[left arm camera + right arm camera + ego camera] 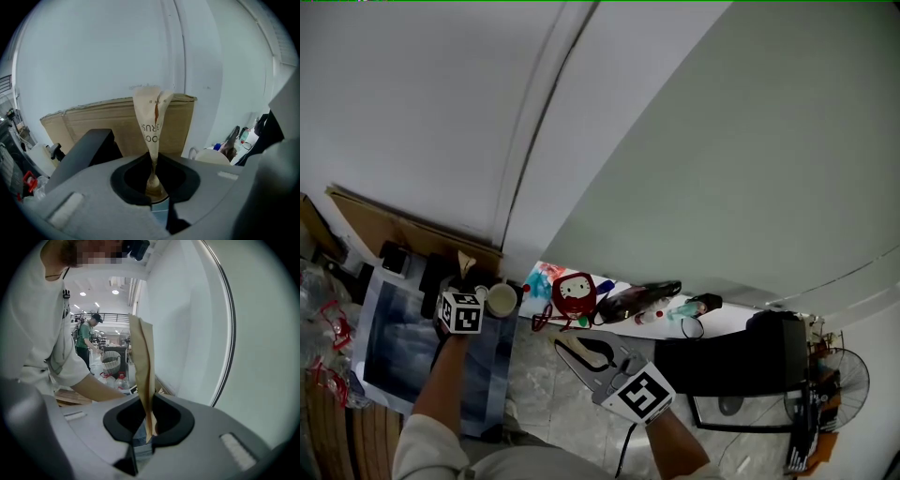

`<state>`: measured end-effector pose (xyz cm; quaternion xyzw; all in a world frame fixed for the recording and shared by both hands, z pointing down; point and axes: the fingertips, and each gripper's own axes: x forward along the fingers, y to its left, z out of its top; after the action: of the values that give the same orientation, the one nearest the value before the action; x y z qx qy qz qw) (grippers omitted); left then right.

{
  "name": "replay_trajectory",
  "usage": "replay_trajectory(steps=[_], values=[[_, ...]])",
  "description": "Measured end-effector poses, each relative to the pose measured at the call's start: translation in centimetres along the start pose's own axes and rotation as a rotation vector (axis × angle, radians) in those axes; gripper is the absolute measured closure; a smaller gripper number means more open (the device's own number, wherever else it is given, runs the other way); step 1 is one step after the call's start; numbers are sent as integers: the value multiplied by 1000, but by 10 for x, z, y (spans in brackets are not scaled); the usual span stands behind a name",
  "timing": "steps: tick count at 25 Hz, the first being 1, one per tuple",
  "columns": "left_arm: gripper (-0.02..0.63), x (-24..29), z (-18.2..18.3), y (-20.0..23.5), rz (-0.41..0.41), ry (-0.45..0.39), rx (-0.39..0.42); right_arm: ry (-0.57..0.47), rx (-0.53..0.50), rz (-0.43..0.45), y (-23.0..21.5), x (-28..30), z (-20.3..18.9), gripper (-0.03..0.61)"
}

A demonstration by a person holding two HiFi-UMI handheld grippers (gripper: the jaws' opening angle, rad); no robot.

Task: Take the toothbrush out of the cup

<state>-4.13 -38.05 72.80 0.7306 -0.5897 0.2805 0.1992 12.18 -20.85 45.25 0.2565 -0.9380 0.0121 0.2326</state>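
A pale wall (694,141) fills most of the head view, seen from above. Below it lies a grey marbled surface (539,403), with a sheet of brown cardboard (389,225) leaning against the wall at the left and a black bag (741,361) at the right. A red round figure (574,292) stands among small clutter at the foot of the wall.

The left gripper (153,182), held at the left by a bare forearm, has its jaws pressed together on the lower end of a toothbrush (151,117) in a tan paper sleeve, which stands upright. The toothbrush is out of the white cup (501,300), which stands just to the right of that gripper.

The right gripper (146,427), well apart toward the middle, has its jaws pinched on a plain brown paper strip (143,362), also upright.
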Motion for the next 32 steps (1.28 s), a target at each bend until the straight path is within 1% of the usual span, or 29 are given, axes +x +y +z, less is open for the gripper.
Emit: replay_trajectory(steps=[10, 20, 27, 32], values=[[584, -28, 19, -3, -51, -65, -14, -21, -24, 25, 12, 7, 11, 540], [584, -68, 42, -4, -95, -131, 6, -38, -36, 35, 27, 8, 20, 540], [584, -97, 58, -10, -146, -175, 26, -54, -42, 43, 35, 12, 22, 539], [584, -121, 75, -10, -173, -228, 50, -60, -53, 50, 40, 14, 26, 538]])
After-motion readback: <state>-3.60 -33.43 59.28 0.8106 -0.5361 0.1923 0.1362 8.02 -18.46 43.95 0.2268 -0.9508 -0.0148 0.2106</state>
